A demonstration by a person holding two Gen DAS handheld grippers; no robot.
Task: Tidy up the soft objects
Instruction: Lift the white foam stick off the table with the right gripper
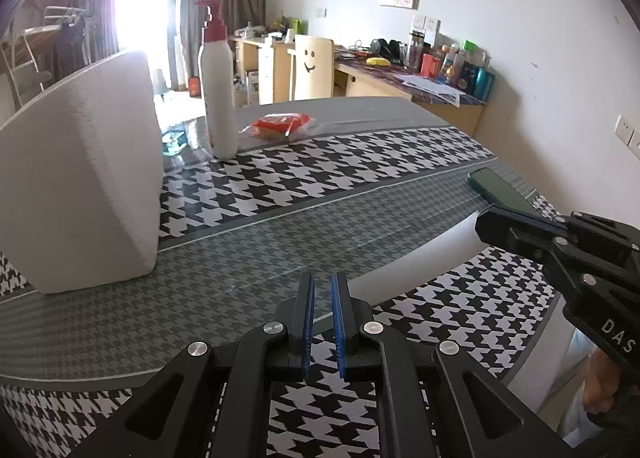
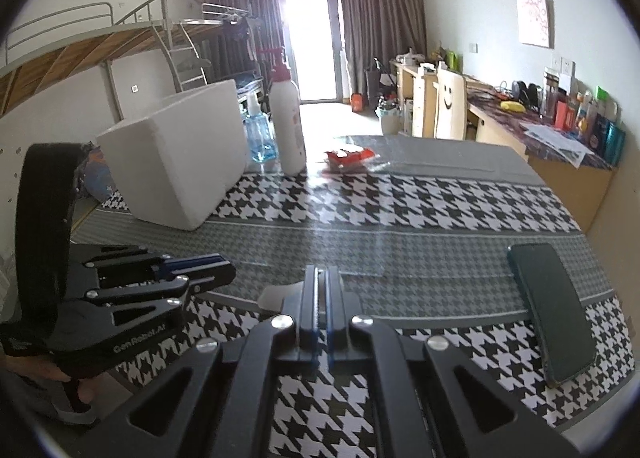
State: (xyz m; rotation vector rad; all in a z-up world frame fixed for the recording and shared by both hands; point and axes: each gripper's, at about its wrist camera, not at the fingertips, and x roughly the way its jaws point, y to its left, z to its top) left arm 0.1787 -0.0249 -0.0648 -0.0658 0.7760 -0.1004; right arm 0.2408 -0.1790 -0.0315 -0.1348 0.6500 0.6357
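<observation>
A white foam box (image 1: 80,185) stands on the houndstooth tablecloth at the left; it also shows in the right wrist view (image 2: 176,153). A red packaged soft item (image 1: 282,123) lies at the far middle of the table (image 2: 350,157). A white flat sheet (image 1: 416,262) lies on the cloth. My right gripper (image 2: 322,278) is shut on an edge of this sheet (image 2: 276,296); it shows at the right of the left wrist view (image 1: 486,223). My left gripper (image 1: 322,290) is nearly shut and empty, just left of the sheet (image 2: 224,270).
A white pump bottle (image 1: 218,97) with a pink top stands beside the box. A blue bottle (image 2: 260,137) stands behind it. A dark phone (image 2: 552,310) lies at the right of the table. Desks and a chair stand beyond the table.
</observation>
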